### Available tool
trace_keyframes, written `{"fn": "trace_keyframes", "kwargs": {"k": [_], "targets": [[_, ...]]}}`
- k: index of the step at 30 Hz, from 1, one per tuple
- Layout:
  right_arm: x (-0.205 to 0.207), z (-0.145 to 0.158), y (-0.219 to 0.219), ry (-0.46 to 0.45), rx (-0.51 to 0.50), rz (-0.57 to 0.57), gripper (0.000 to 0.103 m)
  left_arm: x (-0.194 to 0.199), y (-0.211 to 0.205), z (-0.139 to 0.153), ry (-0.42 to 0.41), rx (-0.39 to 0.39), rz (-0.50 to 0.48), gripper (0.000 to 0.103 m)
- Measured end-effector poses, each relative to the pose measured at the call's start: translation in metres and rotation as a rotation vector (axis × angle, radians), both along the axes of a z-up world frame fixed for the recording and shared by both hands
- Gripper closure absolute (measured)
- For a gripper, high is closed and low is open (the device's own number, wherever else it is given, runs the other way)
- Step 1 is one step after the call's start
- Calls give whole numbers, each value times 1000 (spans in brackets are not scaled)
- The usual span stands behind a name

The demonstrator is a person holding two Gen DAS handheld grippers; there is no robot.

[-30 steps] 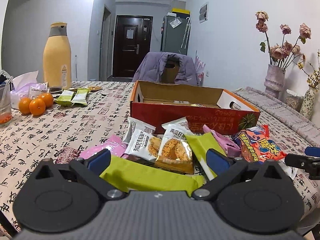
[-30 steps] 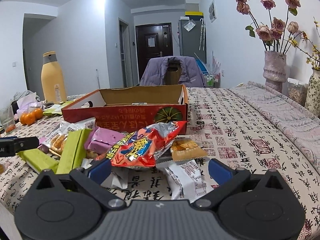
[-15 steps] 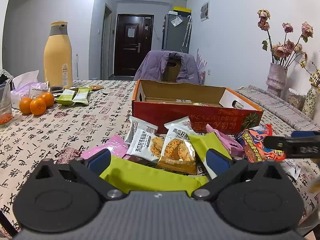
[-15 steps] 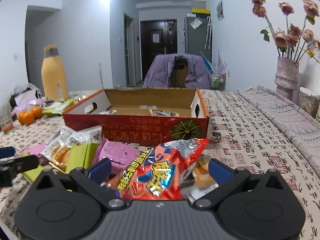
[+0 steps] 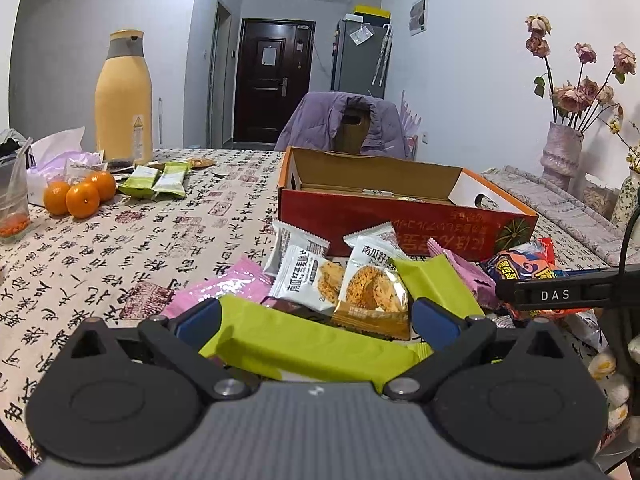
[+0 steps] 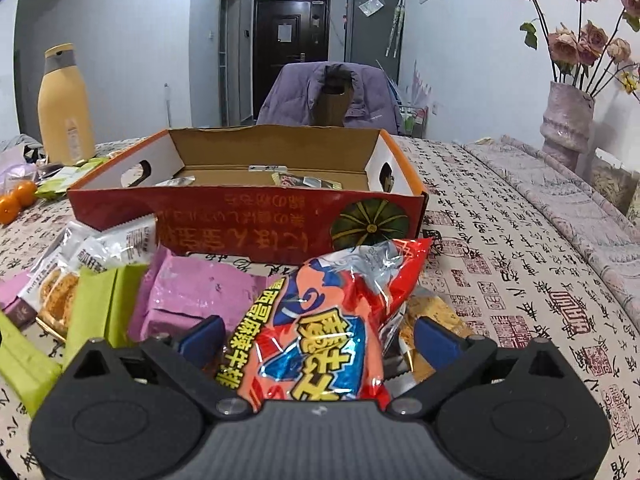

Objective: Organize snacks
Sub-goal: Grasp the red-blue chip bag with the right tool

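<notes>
My left gripper (image 5: 316,322) sits low over the snack pile, pointing at the red box (image 5: 400,224). Its blue fingers (image 5: 198,318) are spread wide. A long green bar (image 5: 304,346) lies between them, stretched from side to side, one end by each finger. I cannot tell if the fingers touch it.

My right gripper (image 6: 318,336) also sits low, pointing straight at the red box (image 6: 248,224). Its fingers (image 6: 434,338) are wide apart too. A puffy red snack bag (image 6: 332,336) lies between them. Its long side runs away from me, and its top end points toward the box. The bag fills most of the gap, but the fingers are not squeezing it.

Beside the bag lie a pink pack (image 6: 196,292), more green bars (image 6: 104,296) and white cookie packs (image 5: 304,276). They all rest on the tablecloth (image 5: 120,248), just in front of the box. The box is open on top, with a few small packs inside.

From the left camera, the right gripper's side (image 5: 560,294) shows over the red bag (image 5: 520,264).
</notes>
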State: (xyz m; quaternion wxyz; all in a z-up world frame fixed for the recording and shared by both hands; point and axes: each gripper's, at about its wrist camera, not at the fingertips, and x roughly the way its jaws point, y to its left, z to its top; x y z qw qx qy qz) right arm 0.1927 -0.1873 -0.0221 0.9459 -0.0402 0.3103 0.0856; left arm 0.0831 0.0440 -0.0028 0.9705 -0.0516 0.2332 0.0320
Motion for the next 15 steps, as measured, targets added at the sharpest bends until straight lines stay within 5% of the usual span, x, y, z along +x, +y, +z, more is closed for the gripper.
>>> {"fn": "trace_keyframes", "kwargs": {"k": [15], "targets": [[-10,-3,-2,-8,-29,34,33,-1,9,-3,15,-20,29,0]]}}
